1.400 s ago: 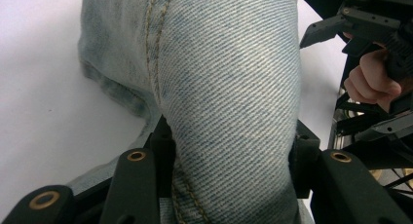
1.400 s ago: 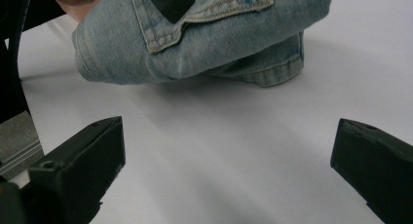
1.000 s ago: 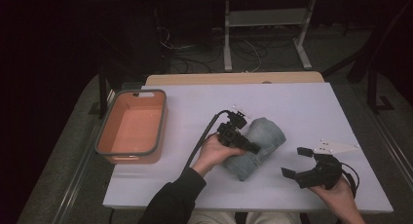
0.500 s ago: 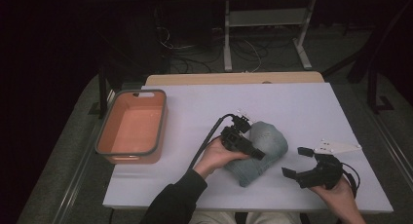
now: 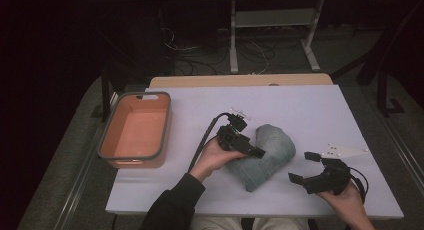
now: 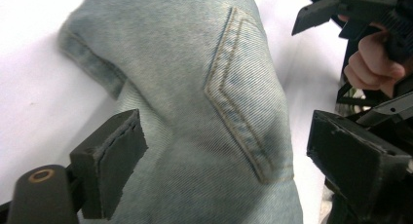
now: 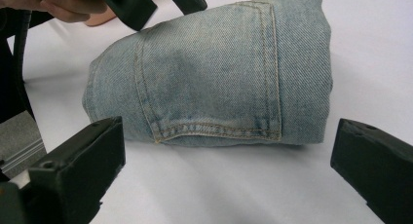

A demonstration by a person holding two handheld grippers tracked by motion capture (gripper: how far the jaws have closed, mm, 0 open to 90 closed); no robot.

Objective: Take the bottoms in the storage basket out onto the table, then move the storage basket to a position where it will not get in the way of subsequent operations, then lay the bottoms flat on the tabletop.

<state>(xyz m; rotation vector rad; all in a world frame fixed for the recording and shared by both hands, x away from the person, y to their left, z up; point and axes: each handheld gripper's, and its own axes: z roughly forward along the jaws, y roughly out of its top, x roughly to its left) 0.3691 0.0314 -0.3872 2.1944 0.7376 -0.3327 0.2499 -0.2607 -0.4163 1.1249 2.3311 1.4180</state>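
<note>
Fingers (image 6: 109, 170) of left gripper (image 6: 219, 175) spread wide over folded jeans (image 6: 195, 87).

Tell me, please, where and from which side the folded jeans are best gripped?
Probably at the rounded fold nearest the right claw. The folded jeans lie flat on the white table, a thick bundle with that end unobstructed. Come in low from the person's right, jaws open wide, while the left claw hovers above.

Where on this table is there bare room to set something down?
Bare: the far strip of the white table, and between the orange bin and folded light-blue jeans. Crowded: near edge, with left gripper and right gripper.
</note>
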